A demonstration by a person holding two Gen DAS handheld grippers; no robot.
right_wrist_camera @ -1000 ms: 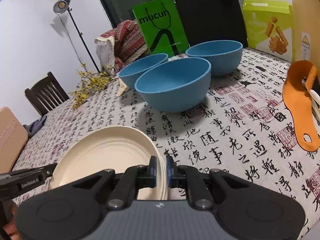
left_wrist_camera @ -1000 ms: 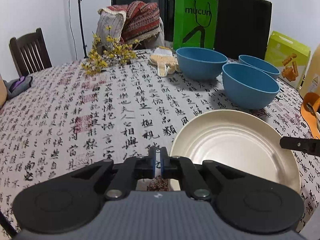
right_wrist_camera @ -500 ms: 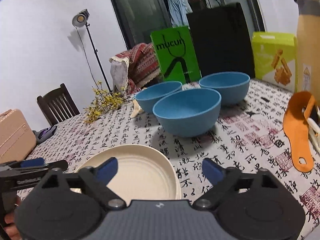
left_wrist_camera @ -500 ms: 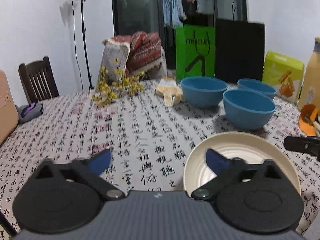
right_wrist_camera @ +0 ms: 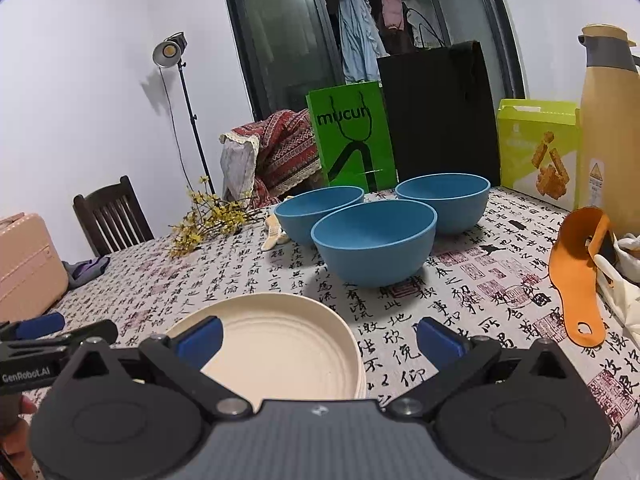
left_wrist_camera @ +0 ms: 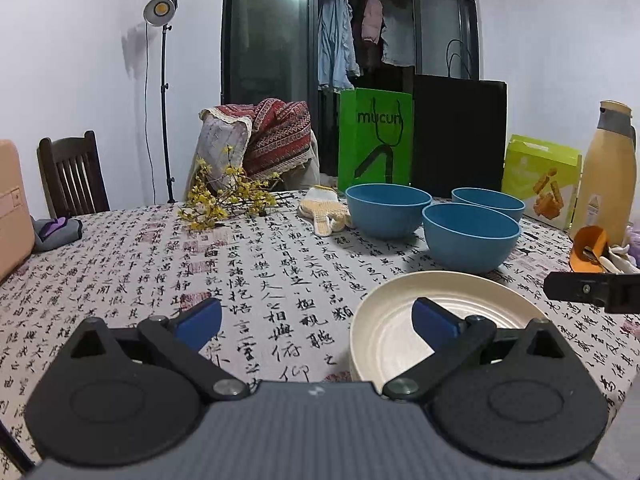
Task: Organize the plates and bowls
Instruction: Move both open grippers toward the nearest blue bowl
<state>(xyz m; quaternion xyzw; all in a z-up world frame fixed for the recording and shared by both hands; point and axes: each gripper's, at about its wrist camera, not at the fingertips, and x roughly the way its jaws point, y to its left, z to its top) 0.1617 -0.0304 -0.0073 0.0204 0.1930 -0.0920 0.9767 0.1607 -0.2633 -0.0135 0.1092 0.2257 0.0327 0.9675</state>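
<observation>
A cream plate point(left_wrist_camera: 472, 300) lies flat on the patterned tablecloth point(left_wrist_camera: 160, 272); it also shows in the right wrist view point(right_wrist_camera: 280, 340). Three blue bowls stand behind it: the nearest point(left_wrist_camera: 470, 238), one at back left point(left_wrist_camera: 386, 210), one at back right point(left_wrist_camera: 488, 199). In the right wrist view they are the nearest point(right_wrist_camera: 374, 242), the left point(right_wrist_camera: 318, 212) and the right point(right_wrist_camera: 444, 200). My left gripper point(left_wrist_camera: 316, 324) is open and empty, above the plate's left edge. My right gripper point(right_wrist_camera: 318, 338) is open and empty, above the plate's right edge.
Yellow flowers point(left_wrist_camera: 224, 200) and a knitted glove point(left_wrist_camera: 324, 210) lie at the back. A green bag point(left_wrist_camera: 374, 140), a black bag point(left_wrist_camera: 458, 136), a snack box point(left_wrist_camera: 540, 180) and a tan flask point(left_wrist_camera: 608, 176) stand behind. An orange tool point(right_wrist_camera: 576, 272) lies at right.
Both grippers were shut on the plate's rim one second ago. Both have opened, let the plate go onto the table, and risen and pulled back.
</observation>
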